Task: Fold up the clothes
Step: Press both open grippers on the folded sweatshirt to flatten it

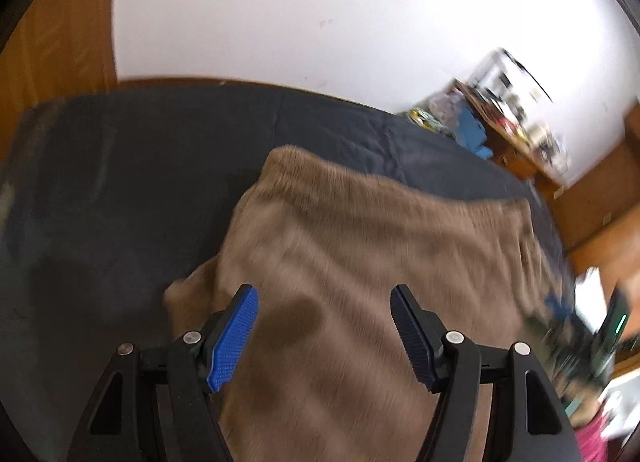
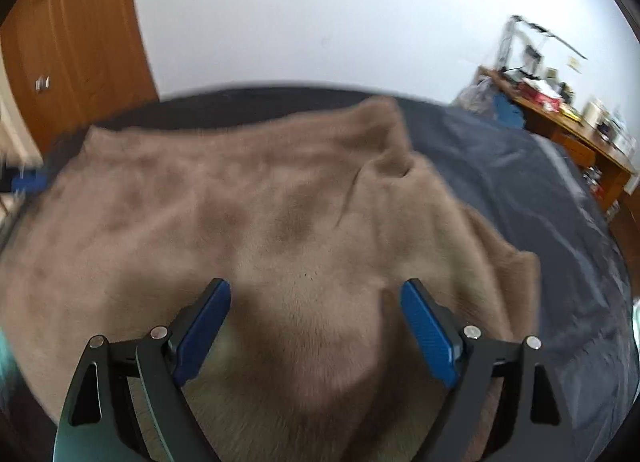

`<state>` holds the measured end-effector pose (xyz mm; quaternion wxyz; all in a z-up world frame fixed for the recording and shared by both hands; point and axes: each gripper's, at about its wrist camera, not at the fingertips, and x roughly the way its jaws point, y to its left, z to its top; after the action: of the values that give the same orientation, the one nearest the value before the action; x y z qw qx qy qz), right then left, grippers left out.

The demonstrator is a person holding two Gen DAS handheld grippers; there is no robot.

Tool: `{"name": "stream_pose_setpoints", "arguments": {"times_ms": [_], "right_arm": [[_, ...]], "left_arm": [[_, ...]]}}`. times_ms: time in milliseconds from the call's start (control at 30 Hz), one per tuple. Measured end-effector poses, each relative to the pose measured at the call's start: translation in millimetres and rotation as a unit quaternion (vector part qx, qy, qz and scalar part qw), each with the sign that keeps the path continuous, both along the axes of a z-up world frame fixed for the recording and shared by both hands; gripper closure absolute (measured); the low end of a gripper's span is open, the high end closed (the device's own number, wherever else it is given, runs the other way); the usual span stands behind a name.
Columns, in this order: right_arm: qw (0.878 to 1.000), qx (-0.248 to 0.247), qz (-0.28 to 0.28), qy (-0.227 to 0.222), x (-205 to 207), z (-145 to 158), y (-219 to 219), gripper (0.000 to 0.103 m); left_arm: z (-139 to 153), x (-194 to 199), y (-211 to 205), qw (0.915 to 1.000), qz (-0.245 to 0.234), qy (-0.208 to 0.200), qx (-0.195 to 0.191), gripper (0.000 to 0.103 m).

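A fuzzy tan garment (image 1: 360, 254) lies spread on a bed covered in a dark blue-grey sheet (image 1: 120, 181), seen from two hand-held tools poised above it. The left tongs (image 1: 324, 336) stand released, blue pads apart over the fabric with nothing pinched between them; the right tongs (image 2: 316, 332) are likewise released and gaping wide above the cloth, gripping nothing. The left view shows a broad bare stretch of sheet to the left of the garment and beyond its far edge, along with a blurred jumble of objects at lower right that cannot be made out. The right view alone shows a wooden door (image 2: 76, 53) at upper left, a raised fold (image 2: 384, 133) at the garment's far edge, and open sheet running off to the right of the cloth. Both views take in a cluttered wooden desk (image 2: 568, 121) against the white wall (image 2: 320, 9), well apart from the garment. Motion blur softens the cloth's edges in both frames.
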<state>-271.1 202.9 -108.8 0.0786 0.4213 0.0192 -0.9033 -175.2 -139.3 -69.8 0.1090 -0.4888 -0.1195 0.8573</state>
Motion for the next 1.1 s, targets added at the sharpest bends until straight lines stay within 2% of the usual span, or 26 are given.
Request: {"name": "stream_pose_setpoints", "arguments": {"times_ms": [133, 267, 367, 433, 733, 967, 1100], "right_arm": [[0.999, -0.022, 0.002, 0.035, 33, 22, -2, 0.013], [1.000, -0.010, 0.019, 0.017, 47, 7, -21, 0.011], [1.000, -0.010, 0.016, 0.005, 50, -12, -17, 0.009], [1.000, -0.011, 0.015, 0.001, 50, -26, -13, 0.007], [1.000, 0.007, -0.003, -0.007, 49, -29, -22, 0.003], [1.000, 0.007, -0.012, -0.006, 55, -21, -21, 0.003], [1.000, 0.008, -0.015, -0.006, 54, -20, -21, 0.002]], "left_arm": [[-14, 45, -8, 0.9998, -0.022, 0.001, 0.002, 0.033], [-39, 67, -12, 0.9998, -0.021, 0.002, -0.004, 0.033], [-52, 75, -27, 0.9993, -0.015, 0.014, 0.032, 0.033], [-52, 78, -33, 0.9989, -0.013, 0.024, 0.037, 0.033], [-55, 88, -23, 0.9975, -0.006, 0.066, -0.026, 0.030], [-57, 87, -19, 0.9971, 0.004, 0.069, -0.033, 0.027], [-58, 84, -17, 0.9972, 0.003, 0.069, -0.029, 0.020]]}}
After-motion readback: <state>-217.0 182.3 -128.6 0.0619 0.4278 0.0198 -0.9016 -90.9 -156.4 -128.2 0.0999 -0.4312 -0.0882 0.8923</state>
